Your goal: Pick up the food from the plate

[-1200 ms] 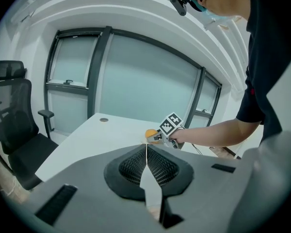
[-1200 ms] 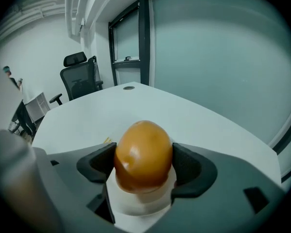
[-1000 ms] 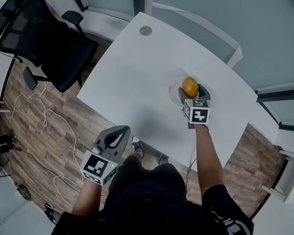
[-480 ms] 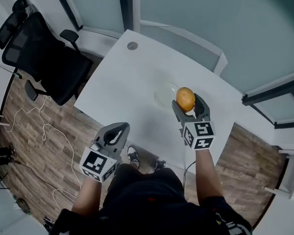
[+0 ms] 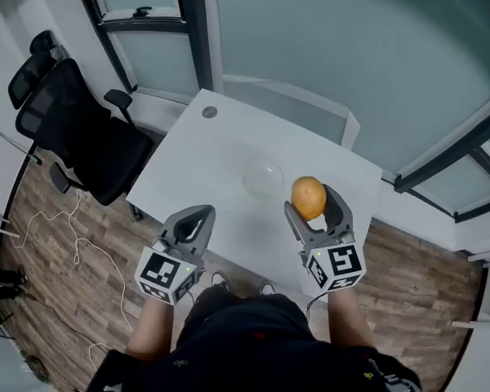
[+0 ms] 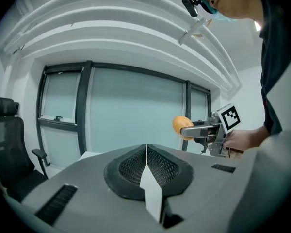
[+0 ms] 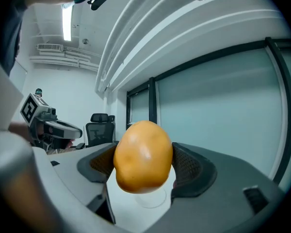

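Observation:
My right gripper point(image 5: 312, 207) is shut on an orange, egg-shaped piece of food point(image 5: 308, 196), held up in the air above the white table point(image 5: 212, 158). In the right gripper view the food point(image 7: 143, 157) fills the space between the two dark pads. A clear glass plate point(image 5: 263, 175) lies bare on the table, left of and beyond the food. My left gripper point(image 5: 193, 222) hangs at the table's near edge, jaws shut with nothing between them. The left gripper view shows the pads point(image 6: 131, 166) pressed together and the food point(image 6: 181, 125) far off at the right.
A black office chair point(image 5: 73, 133) stands left of the table on the wood floor. Glass partition walls with dark frames point(image 5: 192, 27) run behind the table. A round grey cable port point(image 5: 209, 113) sits near the table's far corner. Loose cables point(image 5: 73, 235) trail on the floor.
My right gripper has lifted the food off the plate and drawn it back towards me. The plate now lies bare. My left gripper has kept its place.

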